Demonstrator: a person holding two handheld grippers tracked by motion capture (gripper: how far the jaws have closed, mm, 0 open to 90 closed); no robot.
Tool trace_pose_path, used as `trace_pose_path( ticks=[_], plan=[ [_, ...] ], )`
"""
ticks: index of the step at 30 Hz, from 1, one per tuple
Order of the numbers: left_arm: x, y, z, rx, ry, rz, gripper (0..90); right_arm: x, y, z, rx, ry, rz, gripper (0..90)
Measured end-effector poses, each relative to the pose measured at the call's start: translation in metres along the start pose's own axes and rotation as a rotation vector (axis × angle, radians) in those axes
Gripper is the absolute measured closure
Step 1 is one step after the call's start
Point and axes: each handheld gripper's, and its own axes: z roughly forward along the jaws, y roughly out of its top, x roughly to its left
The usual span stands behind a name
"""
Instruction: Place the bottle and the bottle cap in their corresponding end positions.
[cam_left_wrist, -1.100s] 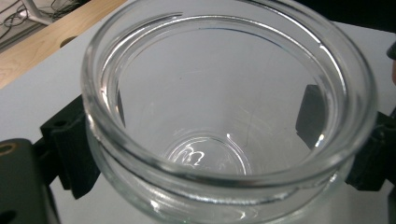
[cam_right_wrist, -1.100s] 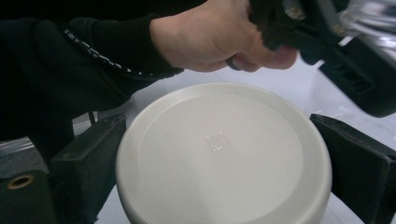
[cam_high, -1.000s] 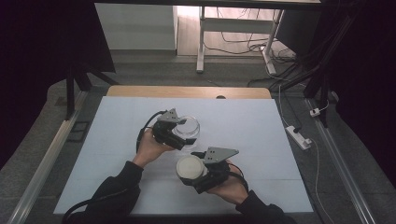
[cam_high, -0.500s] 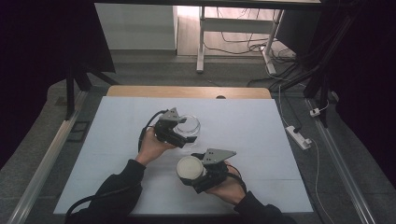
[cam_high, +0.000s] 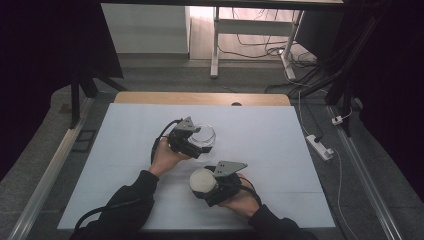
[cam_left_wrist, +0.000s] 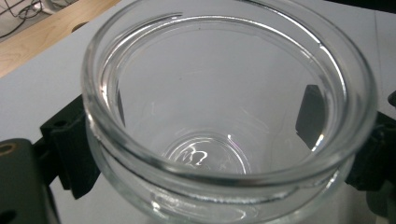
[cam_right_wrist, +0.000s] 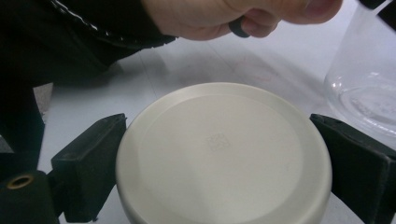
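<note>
A clear glass jar (cam_high: 204, 137) stands near the middle of the white table, with my left gripper (cam_high: 196, 145) shut on it. In the left gripper view the jar (cam_left_wrist: 224, 116) is open-mouthed and empty, and the two black jaws press on its sides below the rim. A round cream lid (cam_high: 202, 181) sits in my right gripper (cam_high: 206, 186), just in front of the jar. In the right gripper view the lid (cam_right_wrist: 224, 154) lies flat side up between both jaws, with the jar (cam_right_wrist: 366, 79) at the far right and the person's other hand (cam_right_wrist: 238, 16) above.
The white table sheet (cam_high: 125, 145) has bare room to the left, right and far side. A wooden edge (cam_high: 200, 98) runs along the table's back. On the floor at the right lies a power strip (cam_high: 320, 146); metal rails flank the table.
Both hands hold nearly the same places; the right gripper with the lid has edged slightly left toward the jar.
</note>
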Motion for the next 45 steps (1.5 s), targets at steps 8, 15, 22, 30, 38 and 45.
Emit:
trace_pose_path(
  ticks=[8, 15, 22, 30, 38, 45],
  plan=[
    [0.002, -0.005, 0.004, 0.009, 0.015, -0.005, 7.4, -0.002, -0.006, 0.008, 0.046, -0.006, 0.002, 7.8],
    [0.004, -0.01, 0.01, 0.017, 0.037, -0.008, 7.4, -0.006, -0.011, 0.015, 0.088, -0.015, 0.017, 7.8],
    [0.009, -0.014, 0.012, -0.002, 0.052, -0.022, 7.3, -0.007, -0.01, 0.018, 0.116, -0.022, 0.03, 7.7],
    [0.01, -0.016, 0.017, 0.003, 0.055, -0.013, 7.3, -0.008, -0.009, 0.022, 0.171, -0.026, 0.03, 7.6],
    [0.011, -0.016, 0.018, 0.004, 0.049, -0.012, 7.0, -0.007, -0.01, 0.024, 0.206, -0.036, 0.028, 7.3],
    [0.01, -0.014, 0.018, 0.018, 0.057, -0.008, 6.4, -0.006, -0.01, 0.025, 0.219, -0.04, 0.014, 7.0]
  ],
)
